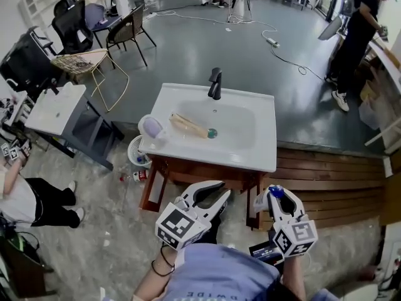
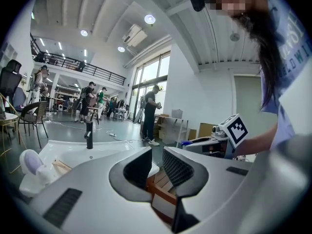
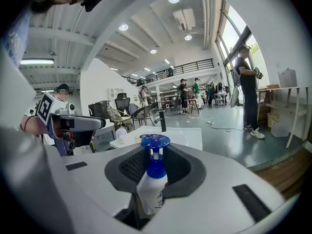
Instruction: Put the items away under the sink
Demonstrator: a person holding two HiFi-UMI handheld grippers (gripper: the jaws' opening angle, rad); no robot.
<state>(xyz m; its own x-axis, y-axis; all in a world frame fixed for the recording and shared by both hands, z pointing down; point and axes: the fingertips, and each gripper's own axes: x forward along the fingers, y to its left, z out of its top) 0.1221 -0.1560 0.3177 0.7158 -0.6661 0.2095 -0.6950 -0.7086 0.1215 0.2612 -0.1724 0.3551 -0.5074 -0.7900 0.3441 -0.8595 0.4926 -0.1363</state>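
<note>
The white sink (image 1: 250,152) stands on a wooden cabinet (image 1: 188,170) just ahead of me, with a black faucet (image 1: 215,83) at its back. In the basin lies a tan roll with a green end (image 1: 190,126). A white and lavender item (image 1: 151,128) rests on the sink's left rim. My left gripper (image 1: 216,192) is held open and empty in front of the cabinet; in the left gripper view its jaws (image 2: 157,167) frame the sink's corner. My right gripper (image 3: 155,167) is shut on a white pump bottle with a blue top (image 3: 153,179), whose blue top (image 1: 276,192) also shows from above.
A white side table (image 1: 56,108) and chairs stand to the left. A small fan (image 1: 135,152) and a red-labelled bottle (image 1: 139,176) lie on the floor by the cabinet's left side. Wooden decking (image 1: 332,168) runs to the right. A person (image 1: 357,36) stands at the far right.
</note>
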